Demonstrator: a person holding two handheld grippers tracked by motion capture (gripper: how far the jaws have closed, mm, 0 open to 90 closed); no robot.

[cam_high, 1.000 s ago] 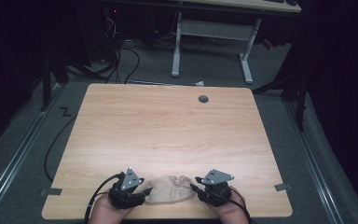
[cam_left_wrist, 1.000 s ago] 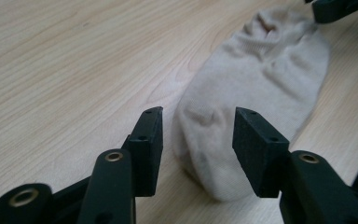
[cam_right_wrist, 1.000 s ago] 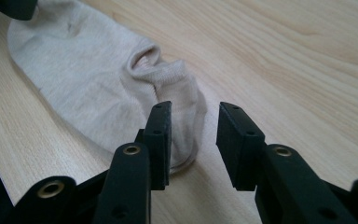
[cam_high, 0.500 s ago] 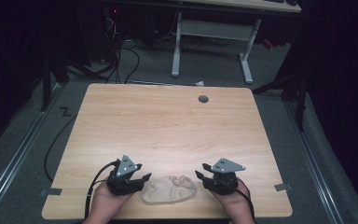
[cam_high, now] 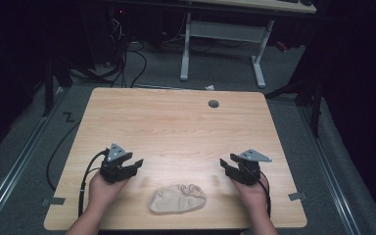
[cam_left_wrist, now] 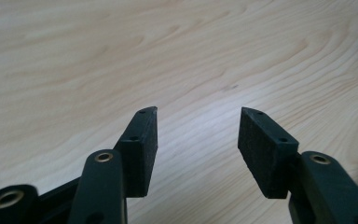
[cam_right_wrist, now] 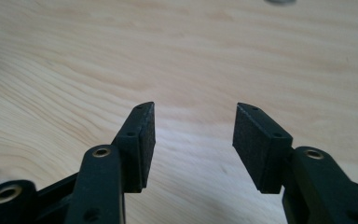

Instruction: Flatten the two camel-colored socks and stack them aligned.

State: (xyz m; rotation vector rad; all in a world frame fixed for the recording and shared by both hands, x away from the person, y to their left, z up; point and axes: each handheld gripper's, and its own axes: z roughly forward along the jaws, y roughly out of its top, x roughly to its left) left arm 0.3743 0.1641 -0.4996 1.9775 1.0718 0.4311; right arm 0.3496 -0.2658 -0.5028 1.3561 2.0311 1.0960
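A small beige piece of cloth (cam_high: 177, 198) lies crumpled on the wooden table (cam_high: 176, 127), near its front edge. My left gripper (cam_high: 136, 164) hovers to the cloth's left, apart from it, held in a hand. My right gripper (cam_high: 225, 165) hovers to its right, also apart. The jaws of both have just been opening and nothing is between them. In the left gripper view my left gripper (cam_left_wrist: 198, 114) stands open over bare wood. In the right gripper view my right gripper (cam_right_wrist: 195, 109) stands open over bare wood too.
A round grey grommet hole (cam_high: 213, 104) sits near the table's far edge. Behind the table, on the dark floor, stand the white legs of another desk (cam_high: 223, 39) and loose cables (cam_high: 127, 54). A metal rail (cam_high: 19, 171) runs along the floor at the left.
Both grippers have drawn apart from the cloth, the left one leftward, the right one rightward. They have let go of it and their jaws have widened. The cloth now lies alone.
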